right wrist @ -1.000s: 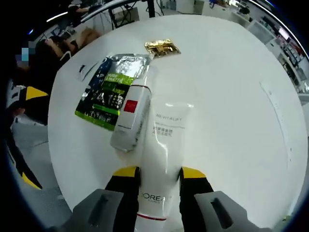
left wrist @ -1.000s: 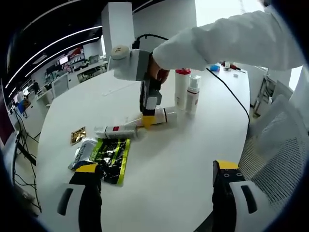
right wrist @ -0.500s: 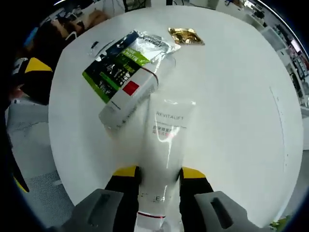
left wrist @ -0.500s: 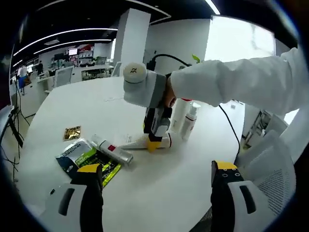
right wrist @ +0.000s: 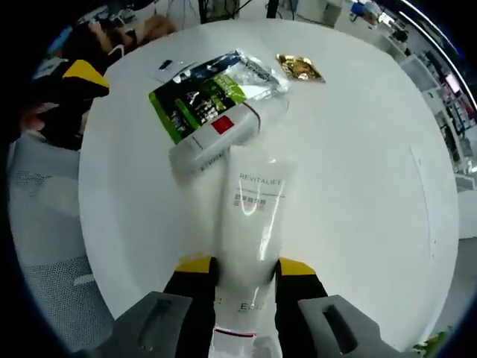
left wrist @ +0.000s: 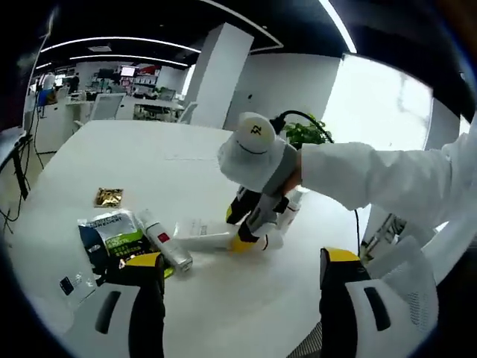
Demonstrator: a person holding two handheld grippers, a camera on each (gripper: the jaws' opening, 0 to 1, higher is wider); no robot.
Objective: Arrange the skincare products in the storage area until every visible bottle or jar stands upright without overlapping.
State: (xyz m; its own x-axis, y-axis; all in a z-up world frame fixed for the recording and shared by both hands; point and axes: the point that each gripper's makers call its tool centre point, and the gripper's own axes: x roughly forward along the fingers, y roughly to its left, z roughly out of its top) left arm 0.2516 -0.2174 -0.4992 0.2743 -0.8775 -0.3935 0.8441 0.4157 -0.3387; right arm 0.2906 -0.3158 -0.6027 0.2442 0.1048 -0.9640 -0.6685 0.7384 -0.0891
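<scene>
In the right gripper view my right gripper [right wrist: 246,266] is shut on the cap end of a white REVITALIFT tube [right wrist: 252,209], which points away over the white table [right wrist: 358,164]. A white bottle with a red label [right wrist: 216,138] lies on its side at the tube's far end, partly on a green sachet [right wrist: 201,93]. In the left gripper view my left gripper [left wrist: 240,261] hangs open near the table's edge, holding nothing. Beyond it the right gripper [left wrist: 237,230] holds the tube [left wrist: 201,240] low over the table. The red-label bottle [left wrist: 165,246] lies to the left. An upright pump bottle [left wrist: 292,205] stands partly hidden behind the right gripper.
A gold sachet [right wrist: 300,67] lies past the green sachet [left wrist: 112,230], also gold sachet [left wrist: 109,196]. A person's white sleeve [left wrist: 373,179] reaches in from the right. A mesh chair [right wrist: 52,283] stands beside the table's edge. Bare tabletop lies to the tube's right.
My right gripper has swung with the tube, so the red-label bottle now lies angled at the tube's far end instead of alongside it. The left gripper's camera has dropped lower and shifted.
</scene>
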